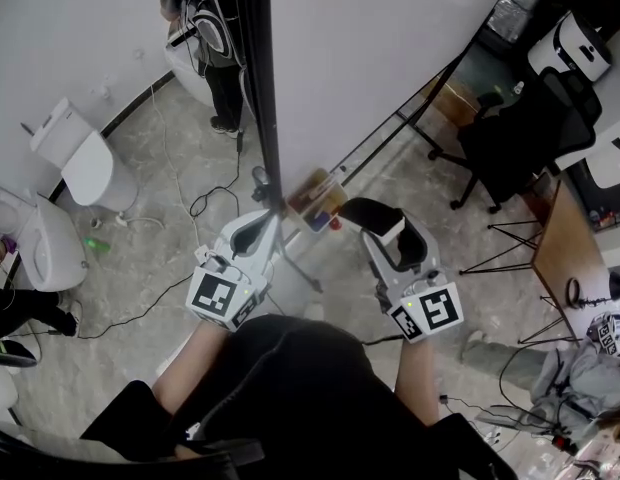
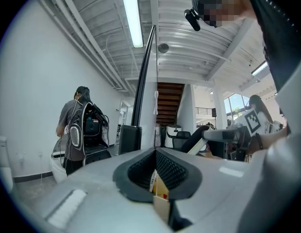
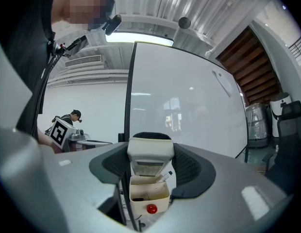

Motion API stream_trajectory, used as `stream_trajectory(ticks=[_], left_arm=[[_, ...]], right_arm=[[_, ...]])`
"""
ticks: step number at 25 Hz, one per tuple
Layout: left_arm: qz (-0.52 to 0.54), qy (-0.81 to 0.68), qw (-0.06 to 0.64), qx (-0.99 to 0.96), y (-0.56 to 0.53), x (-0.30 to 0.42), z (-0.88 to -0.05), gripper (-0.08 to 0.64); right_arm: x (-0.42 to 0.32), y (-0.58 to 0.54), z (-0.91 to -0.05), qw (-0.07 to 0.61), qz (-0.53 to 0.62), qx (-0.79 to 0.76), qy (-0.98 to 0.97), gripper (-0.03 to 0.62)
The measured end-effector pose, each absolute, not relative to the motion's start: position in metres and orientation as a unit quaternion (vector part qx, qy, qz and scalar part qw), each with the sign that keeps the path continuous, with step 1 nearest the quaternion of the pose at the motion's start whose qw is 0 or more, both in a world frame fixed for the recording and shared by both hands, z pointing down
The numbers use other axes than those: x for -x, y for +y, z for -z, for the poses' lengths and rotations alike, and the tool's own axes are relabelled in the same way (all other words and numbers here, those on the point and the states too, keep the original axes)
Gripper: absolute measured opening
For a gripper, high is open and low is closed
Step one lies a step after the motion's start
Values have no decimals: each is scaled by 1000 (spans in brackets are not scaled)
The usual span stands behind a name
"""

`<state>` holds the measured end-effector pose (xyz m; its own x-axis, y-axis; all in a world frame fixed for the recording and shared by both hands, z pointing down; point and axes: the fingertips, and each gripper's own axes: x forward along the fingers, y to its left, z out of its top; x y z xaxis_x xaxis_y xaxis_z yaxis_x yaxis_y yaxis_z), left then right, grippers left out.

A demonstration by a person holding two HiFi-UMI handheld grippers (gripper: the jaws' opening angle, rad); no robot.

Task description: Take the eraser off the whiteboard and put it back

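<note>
The eraser (image 1: 374,214), white-bodied with a black felt face, sits between the jaws of my right gripper (image 1: 382,226), which is shut on it just in front of the whiteboard (image 1: 370,48). In the right gripper view the eraser (image 3: 149,153) fills the gap of the right gripper (image 3: 149,155), with the whiteboard (image 3: 189,96) straight ahead. Below it hangs a small cardboard tray (image 3: 148,191) holding a marker and a red magnet (image 3: 151,208). My left gripper (image 1: 256,226) is level beside the board's dark edge, with its jaws together and nothing in them. The left gripper (image 2: 156,164) shows only a narrow slit.
A person with a backpack (image 1: 210,28) stands behind the board. A black office chair (image 1: 520,138) and a wooden desk (image 1: 570,253) are to the right. White fixtures (image 1: 85,158) and floor cables (image 1: 205,203) lie to the left. The board's stand legs (image 1: 390,133) spread over the floor.
</note>
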<state>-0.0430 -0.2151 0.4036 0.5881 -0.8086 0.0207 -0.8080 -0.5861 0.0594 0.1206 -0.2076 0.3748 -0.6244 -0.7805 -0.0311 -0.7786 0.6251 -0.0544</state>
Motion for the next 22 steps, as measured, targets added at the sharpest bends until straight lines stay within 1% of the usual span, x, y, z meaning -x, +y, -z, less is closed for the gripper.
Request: stream_trajectory(ticks=[11,22], left_arm=[[1,-470,29,-882,-211,48,-407,3],[-1,-490,33,-871,-212,59,-409,3]], right_arm=[[-118,-218,-391,25,35,420,907,278],[-104,-231,-415,-8,37,404,914,278]])
